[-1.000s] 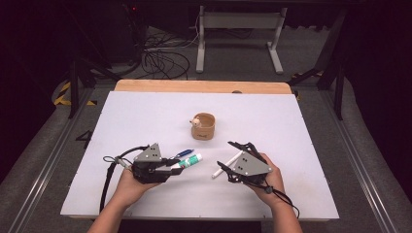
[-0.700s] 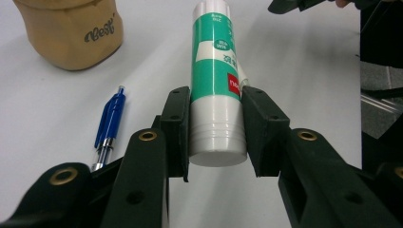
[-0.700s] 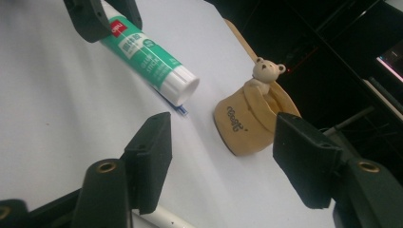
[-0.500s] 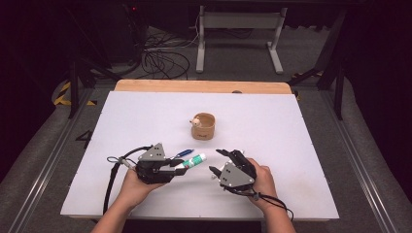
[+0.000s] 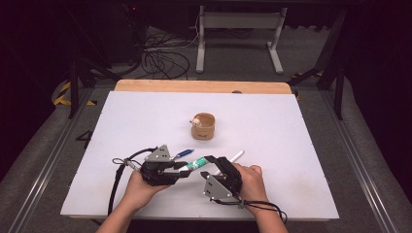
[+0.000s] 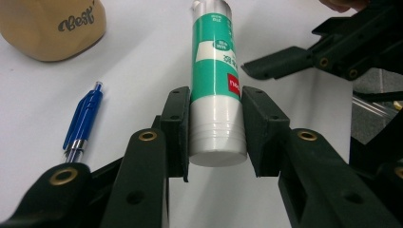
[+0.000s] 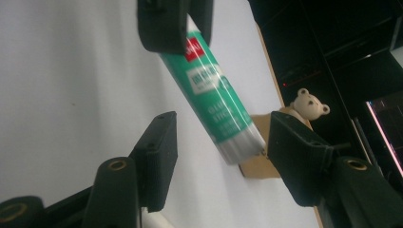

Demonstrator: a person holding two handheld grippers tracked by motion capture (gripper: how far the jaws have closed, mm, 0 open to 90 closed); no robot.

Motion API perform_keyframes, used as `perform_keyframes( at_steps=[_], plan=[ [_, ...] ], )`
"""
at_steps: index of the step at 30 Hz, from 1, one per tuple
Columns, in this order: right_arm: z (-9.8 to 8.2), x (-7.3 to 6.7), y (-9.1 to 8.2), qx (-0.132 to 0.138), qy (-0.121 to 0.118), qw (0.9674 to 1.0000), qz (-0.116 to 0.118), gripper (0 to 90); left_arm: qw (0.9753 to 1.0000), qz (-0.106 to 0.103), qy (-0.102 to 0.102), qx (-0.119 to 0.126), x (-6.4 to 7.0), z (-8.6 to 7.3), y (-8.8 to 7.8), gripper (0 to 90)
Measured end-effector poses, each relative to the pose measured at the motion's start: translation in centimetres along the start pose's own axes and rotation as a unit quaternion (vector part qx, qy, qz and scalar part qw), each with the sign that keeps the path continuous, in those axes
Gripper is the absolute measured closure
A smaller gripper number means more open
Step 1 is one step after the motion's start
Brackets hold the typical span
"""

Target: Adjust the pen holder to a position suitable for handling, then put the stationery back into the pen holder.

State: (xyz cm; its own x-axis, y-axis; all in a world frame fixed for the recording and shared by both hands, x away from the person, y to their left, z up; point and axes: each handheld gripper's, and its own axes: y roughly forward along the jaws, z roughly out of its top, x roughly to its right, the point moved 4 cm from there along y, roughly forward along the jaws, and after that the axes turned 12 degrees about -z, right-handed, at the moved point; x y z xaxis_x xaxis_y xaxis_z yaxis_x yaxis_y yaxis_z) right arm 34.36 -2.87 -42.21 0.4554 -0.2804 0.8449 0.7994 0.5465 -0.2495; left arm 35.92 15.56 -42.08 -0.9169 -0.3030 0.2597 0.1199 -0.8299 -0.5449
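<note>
Left gripper view, left tool [image 6: 216, 128] gripping glue stick [image 6: 215, 71]

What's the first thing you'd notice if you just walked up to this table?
The green-and-white glue stick, pinched at its base by the left hand-held gripper near the front of the white table. The right hand-held gripper has been closing around its free end, pads apart from it. Behind stands a tan cup with a tiny bear.
</note>
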Motion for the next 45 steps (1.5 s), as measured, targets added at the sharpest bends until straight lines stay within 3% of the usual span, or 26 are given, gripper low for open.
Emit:
perform_keyframes(
  at_steps=[7, 16, 24, 32, 35, 40, 45],
  plan=[
    [0.7, -0.5, 0.3, 0.001, -0.012, 0.9998, -0.013, 44.3, 1.0, -0.002, -0.001, -0.004, 0.2, 0.1, 0.3, 64.8],
    [1.1, -1.2, 0.6, -0.002, -0.048, 0.9986, -0.023, 43.9, 1.0, -0.001, -0.004, 0.003, 0.6, 0.3, 0.5, 64.9],
    [1.2, -1.5, 0.8, -0.012, -0.078, 0.9956, -0.05, 54.3, 0.9999, -0.005, -0.01, 0.001, 0.6, 0.3, 0.6, 64.8],
    [1.2, -1.9, 1.0, -0.013, -0.107, 0.9929, -0.051, 58.3, 0.9999, -0.012, -0.011, 0.004, 0.6, 0.3, 0.7, 64.8],
    [1.1, -2.0, 1.1, -0.014, -0.111, 0.992, -0.058, 60.3, 0.9998, -0.015, -0.01, 0.008, 0.6, 0.3, 0.6, 64.6],
    [1.0, -2.2, 1.1, -0.013, -0.112, 0.9923, -0.05, 64.9, 0.9995, -0.021, -0.008, 0.021, 0.6, 0.5, 0.3, 63.8],
    [0.9, -2.5, 1.4, -0.021, -0.104, 0.9935, -0.04, 66.1, 0.9992, -0.014, 0.01, 0.035, 0.6, 0.6, -0.1, 57.3]
  ],
)
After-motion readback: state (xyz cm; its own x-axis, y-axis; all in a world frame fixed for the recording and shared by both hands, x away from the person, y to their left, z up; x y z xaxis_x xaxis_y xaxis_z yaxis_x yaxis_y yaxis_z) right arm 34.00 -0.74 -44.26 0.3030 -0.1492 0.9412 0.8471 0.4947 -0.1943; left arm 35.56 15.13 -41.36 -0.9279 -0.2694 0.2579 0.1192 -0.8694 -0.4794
